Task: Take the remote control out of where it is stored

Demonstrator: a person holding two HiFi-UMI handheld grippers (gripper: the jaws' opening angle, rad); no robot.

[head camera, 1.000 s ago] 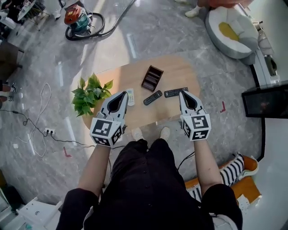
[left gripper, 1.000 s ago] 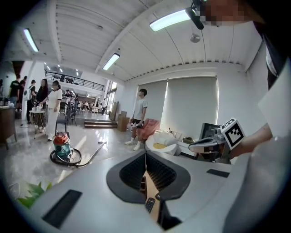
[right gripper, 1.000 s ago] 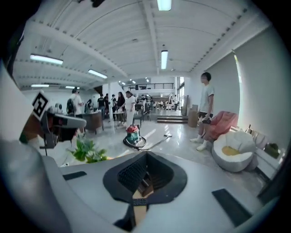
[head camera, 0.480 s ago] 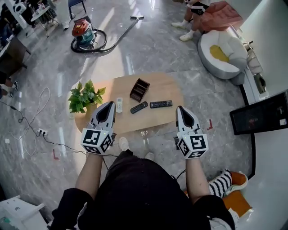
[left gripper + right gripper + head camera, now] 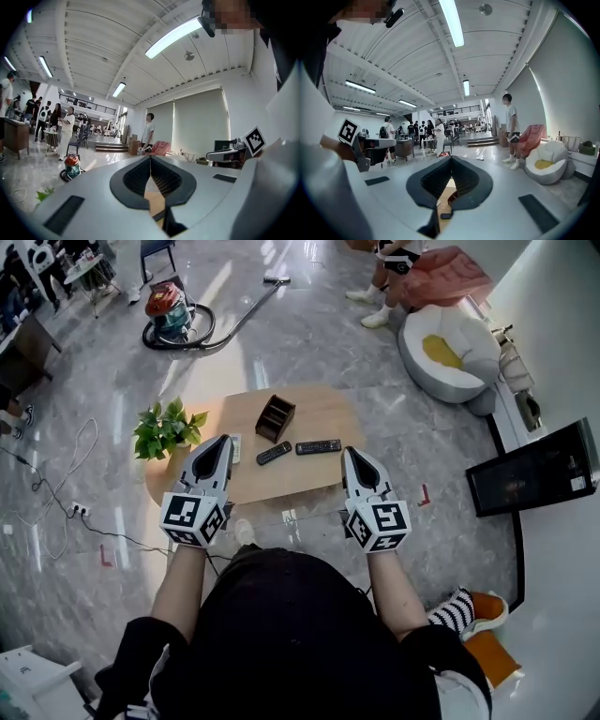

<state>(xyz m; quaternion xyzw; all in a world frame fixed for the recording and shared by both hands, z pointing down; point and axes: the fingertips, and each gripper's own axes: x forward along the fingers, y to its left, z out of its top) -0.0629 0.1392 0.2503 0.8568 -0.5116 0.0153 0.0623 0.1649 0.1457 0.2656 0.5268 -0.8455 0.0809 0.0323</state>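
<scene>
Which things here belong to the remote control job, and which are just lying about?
Job: brown holder, short black remote, long black remote, white remote, wooden table, left gripper and right gripper, both shut and empty.

Lying about: potted plant, vacuum cleaner, beanbag chair, dark screen.

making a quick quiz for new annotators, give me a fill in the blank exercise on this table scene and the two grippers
1. The left gripper and the right gripper both have their jaws ___.
2. The number of dark remotes lying on the table in front of the brown holder is ___.
3. In the head view, the potted plant is at the table's ___ end.
4. The machine with a long hose on the floor beyond the table is a ___.

Missing words: shut; two; left; vacuum cleaner
</scene>
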